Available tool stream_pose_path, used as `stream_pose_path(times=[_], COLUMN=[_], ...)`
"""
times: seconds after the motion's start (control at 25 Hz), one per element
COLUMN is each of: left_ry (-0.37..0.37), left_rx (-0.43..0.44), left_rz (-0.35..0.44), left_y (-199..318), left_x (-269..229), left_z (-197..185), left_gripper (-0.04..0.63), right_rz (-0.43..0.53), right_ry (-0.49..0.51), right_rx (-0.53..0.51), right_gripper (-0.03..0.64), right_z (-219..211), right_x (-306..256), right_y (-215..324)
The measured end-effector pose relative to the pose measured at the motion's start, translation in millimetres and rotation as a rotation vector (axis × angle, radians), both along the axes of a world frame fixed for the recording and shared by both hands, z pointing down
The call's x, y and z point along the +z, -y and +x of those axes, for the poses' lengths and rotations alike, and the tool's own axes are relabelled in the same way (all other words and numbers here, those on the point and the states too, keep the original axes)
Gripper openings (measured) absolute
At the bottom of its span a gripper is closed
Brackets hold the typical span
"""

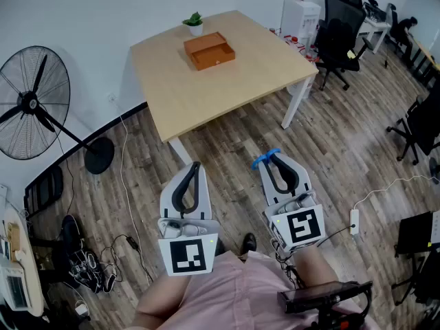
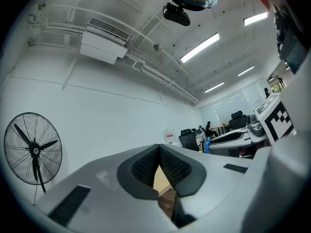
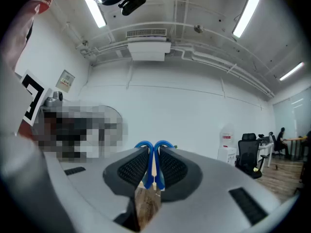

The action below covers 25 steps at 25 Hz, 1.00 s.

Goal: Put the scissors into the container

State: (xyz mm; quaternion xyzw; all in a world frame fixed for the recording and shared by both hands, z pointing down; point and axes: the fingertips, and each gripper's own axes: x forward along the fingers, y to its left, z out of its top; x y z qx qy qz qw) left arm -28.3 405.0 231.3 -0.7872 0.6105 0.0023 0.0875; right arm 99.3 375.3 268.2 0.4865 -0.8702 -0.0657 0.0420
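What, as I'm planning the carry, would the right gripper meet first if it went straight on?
Likely the light wooden table, right of the orange open box; height is unclear, so it may pass above. The right gripper is shut on the blue-handled scissors.
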Motion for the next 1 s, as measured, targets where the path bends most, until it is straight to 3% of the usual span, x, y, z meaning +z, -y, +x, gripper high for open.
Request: stream_pose_path(times=[0.56, 1.0], left_ry=[0.026, 0.037], left_rx=[-0.015, -0.036], left_rz=[-0.008, -0.040], left_y=[23.0, 57.6], left_x=[4.5, 17.6], left_z=[47.7, 74.9], left_gripper=[0.009, 0.009], right_rz=[0.003, -0.026], right_ry=[0.063, 0.058], right_rx=[-0.018, -0.032], right_gripper=[0.074, 0.074], right_z=[48.5, 79.9], right_x=[2.1, 17.1], right_y=[25.3, 63.9])
